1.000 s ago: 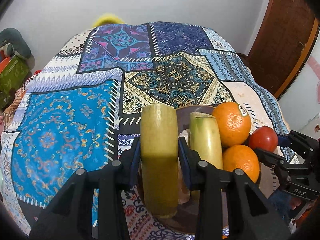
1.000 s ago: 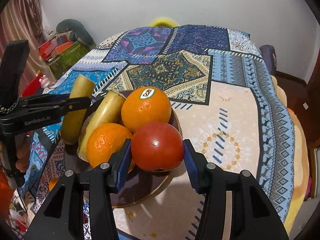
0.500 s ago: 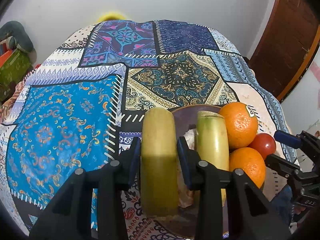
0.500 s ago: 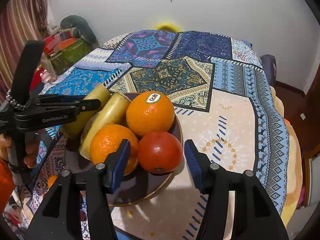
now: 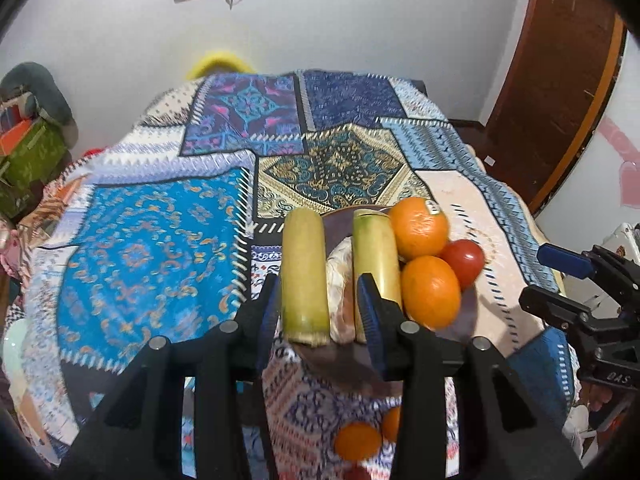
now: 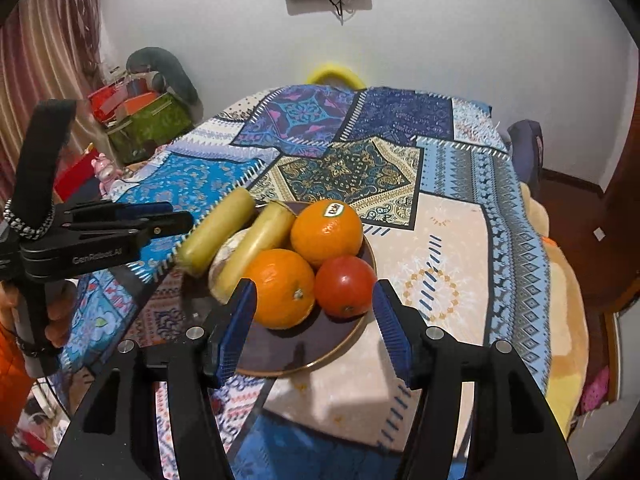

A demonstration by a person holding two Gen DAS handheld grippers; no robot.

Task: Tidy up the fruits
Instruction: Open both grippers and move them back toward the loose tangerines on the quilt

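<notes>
A dark round plate (image 6: 320,354) (image 5: 340,226) on the patterned cloth holds two oranges (image 6: 326,232) (image 6: 280,288), a red tomato (image 6: 346,286) and two yellow-green stalk pieces (image 6: 258,248) (image 6: 218,236). My left gripper (image 5: 318,316) is open; the left stalk piece (image 5: 304,272) lies between its jaws with a gap on the right side. My right gripper (image 6: 314,326) is open and empty, pulled back at the plate's near rim, apart from the tomato (image 5: 464,258). It also shows in the left wrist view (image 5: 568,280).
The patchwork cloth (image 6: 440,216) covers the table, which drops off at the right edge. Small orange fruits (image 5: 358,440) lie below the table's near edge. Boxes and clutter (image 6: 140,120) stand at the far left. A wooden door (image 5: 560,80) is at the right.
My right gripper let go of the tomato, opened and drew back from the plate. My left gripper opened off the stalk piece and pulled back and up.
</notes>
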